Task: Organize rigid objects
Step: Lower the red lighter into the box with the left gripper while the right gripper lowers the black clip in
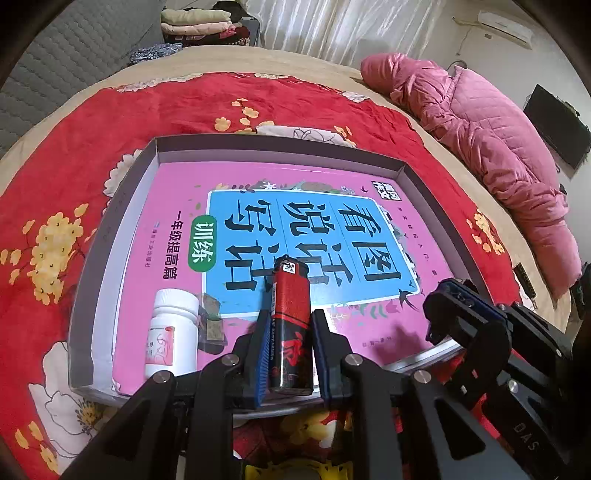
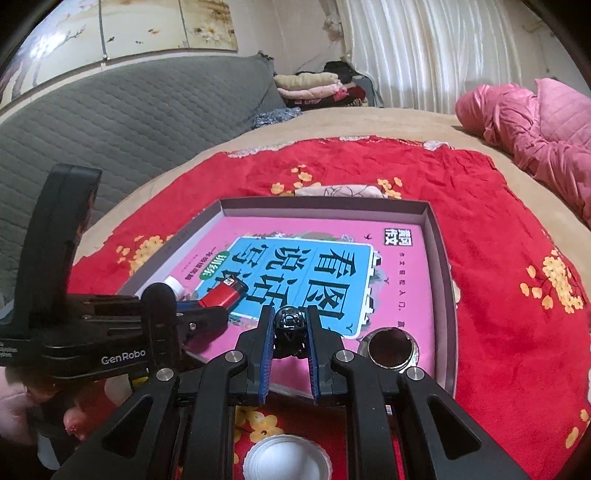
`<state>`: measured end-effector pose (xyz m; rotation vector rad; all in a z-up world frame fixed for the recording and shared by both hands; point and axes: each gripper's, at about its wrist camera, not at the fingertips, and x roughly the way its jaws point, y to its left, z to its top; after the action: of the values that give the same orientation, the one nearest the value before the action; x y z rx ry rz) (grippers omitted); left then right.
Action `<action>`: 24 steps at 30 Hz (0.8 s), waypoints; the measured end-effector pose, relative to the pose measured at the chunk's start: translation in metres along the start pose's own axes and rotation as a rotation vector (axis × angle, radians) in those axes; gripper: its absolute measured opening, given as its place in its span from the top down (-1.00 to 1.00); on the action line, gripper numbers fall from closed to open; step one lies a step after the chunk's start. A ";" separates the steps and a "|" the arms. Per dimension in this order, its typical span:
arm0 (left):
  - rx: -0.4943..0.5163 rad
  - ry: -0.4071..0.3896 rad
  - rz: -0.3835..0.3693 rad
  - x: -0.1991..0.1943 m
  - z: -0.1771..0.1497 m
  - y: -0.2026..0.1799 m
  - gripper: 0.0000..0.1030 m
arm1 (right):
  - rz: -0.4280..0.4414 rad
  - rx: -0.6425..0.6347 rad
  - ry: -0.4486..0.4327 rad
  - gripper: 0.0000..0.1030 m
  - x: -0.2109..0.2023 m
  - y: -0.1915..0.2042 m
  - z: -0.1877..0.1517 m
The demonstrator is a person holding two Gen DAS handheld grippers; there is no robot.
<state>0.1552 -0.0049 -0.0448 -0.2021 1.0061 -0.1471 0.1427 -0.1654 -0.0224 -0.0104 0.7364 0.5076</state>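
Lighter (image 1: pixel 290 325), red on its upper half and black with a red mark on its lower half, is pinched between the blue pads of the left tool (image 1: pixel 289 334) at lower centre of the left wrist view, its capped end pointing up the frame over the box. In the right wrist view the right tool (image 2: pixel 290 338) is pressed onto a small glossy black object (image 2: pixel 289 325) at centre frame, too small to tell what it is. Just left of the lighter a white pill bottle (image 1: pixel 171 332) stands upright on the pink book (image 1: pixel 170 206), which lies flat inside a shallow grey box (image 1: pixel 122 206) and fills most of its floor. At the lower right of the box in the right wrist view sits a round metal ring (image 2: pixel 391 345), close beside the right tool's finger. Below that tool, at the bottom of the frame, a white lid (image 2: pixel 287 459) lies on the red flowered blanket (image 2: pixel 498 229) covering the bed. A pink padded jacket (image 1: pixel 491 147) lies at upper right, folded clothes (image 1: pixel 207 24) at the top.
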 end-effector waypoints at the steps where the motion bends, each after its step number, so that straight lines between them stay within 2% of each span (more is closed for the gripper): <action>1: 0.002 0.000 0.000 0.000 0.000 0.000 0.58 | 0.001 0.000 0.001 0.68 0.001 0.000 0.000; 24: 0.019 0.002 0.006 0.000 -0.001 -0.001 0.58 | -0.017 0.012 0.089 0.67 0.019 -0.003 -0.009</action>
<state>0.1541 -0.0064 -0.0455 -0.1817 1.0069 -0.1511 0.1504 -0.1610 -0.0416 -0.0286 0.8259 0.4890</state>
